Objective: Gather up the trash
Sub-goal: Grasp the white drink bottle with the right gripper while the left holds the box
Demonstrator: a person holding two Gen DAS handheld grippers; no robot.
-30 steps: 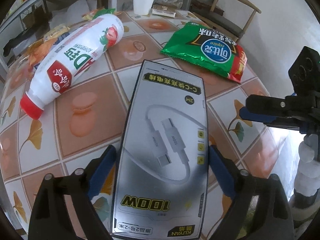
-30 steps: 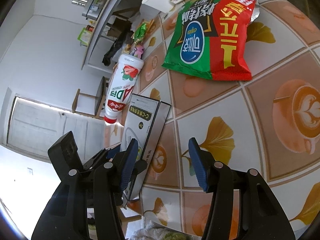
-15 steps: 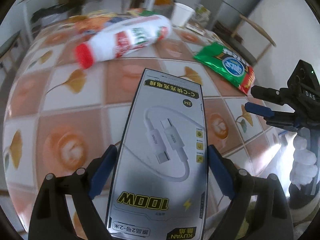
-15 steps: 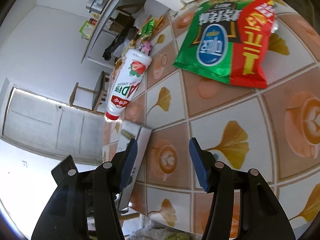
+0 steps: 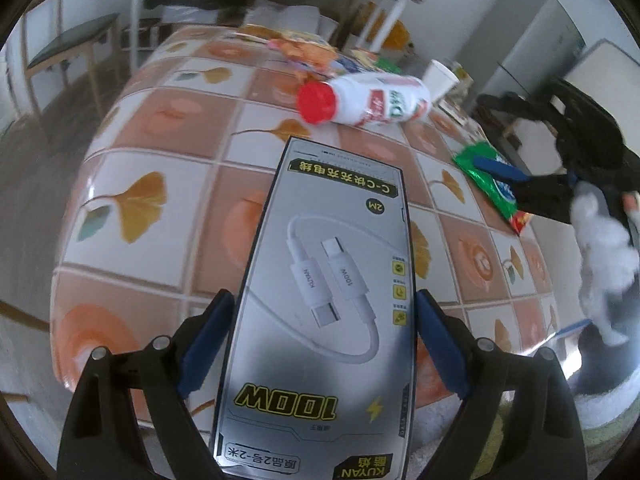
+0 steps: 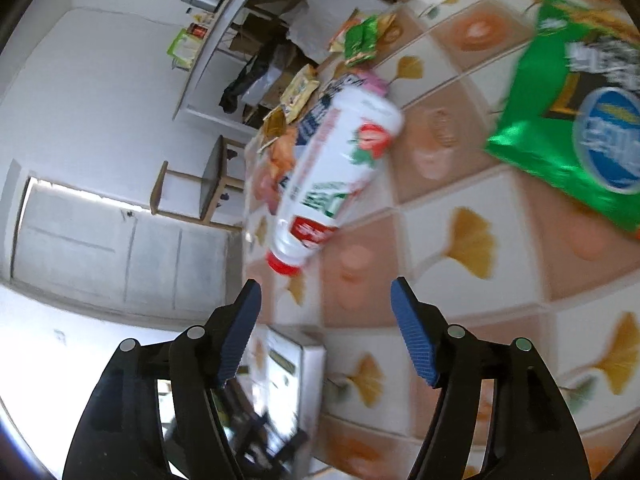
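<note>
Left wrist view shows left tongs [image 5: 322, 336] gripping the grey cardboard cable box [image 5: 324, 312], while right tongs [image 6: 326, 332] are opening, empty, with the white red-capped bottle [image 6: 336, 176] and green foil snack bag [image 6: 576, 120] left on the tiled table [image 6: 460, 280].

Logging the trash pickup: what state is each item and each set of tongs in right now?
Cable box: clamped in the left tongs, lifted over the table.
Yogurt bottle: on its side, red cap on.
Green snack bag: flat on the table.
Paper cup: upright.
Right tongs: opening, nothing between them.
</note>
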